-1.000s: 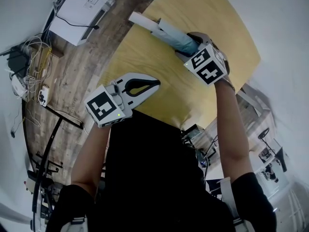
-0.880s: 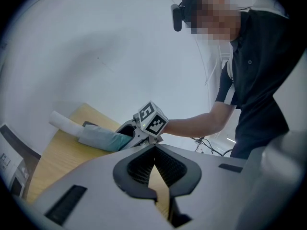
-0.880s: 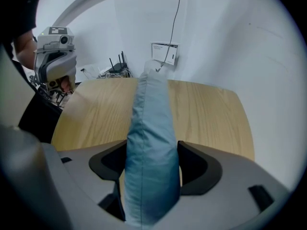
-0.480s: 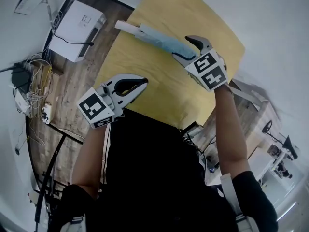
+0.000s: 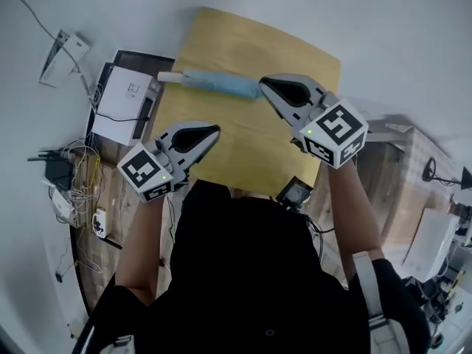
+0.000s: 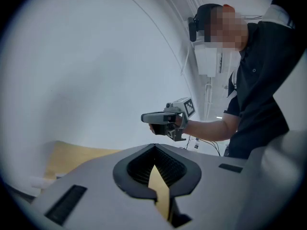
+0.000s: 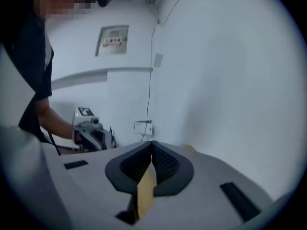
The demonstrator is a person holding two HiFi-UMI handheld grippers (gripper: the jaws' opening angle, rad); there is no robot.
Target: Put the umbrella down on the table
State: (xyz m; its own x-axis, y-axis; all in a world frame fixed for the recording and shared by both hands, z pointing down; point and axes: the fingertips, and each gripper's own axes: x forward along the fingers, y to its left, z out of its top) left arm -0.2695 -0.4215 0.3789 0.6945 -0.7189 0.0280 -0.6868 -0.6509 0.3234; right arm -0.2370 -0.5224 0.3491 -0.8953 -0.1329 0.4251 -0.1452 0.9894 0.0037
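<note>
The table (image 5: 258, 146) looked like smooth, matt light wood. The umbrella (image 5: 221, 85), at upper middle, was soft blue cloth. The left gripper (image 5: 209, 131) and the right gripper (image 5: 265, 84) were matt grey plastic with ribbed black pads (image 6: 168, 164).

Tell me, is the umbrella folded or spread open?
Folded. The blue umbrella lies as a slim closed roll, flat on the wooden table.

The worktop (image 5: 284, 57) lies bare across its middle, right and near parts, open from above; the folded umbrella (image 5: 214, 83) lies crosswise on its far left part, reaching to the left edge; a white wall (image 5: 295, 2) closes the far side; left of the worktop, a white box (image 5: 124, 100) and tangled cables (image 5: 74, 190) crowd the floor.
</note>
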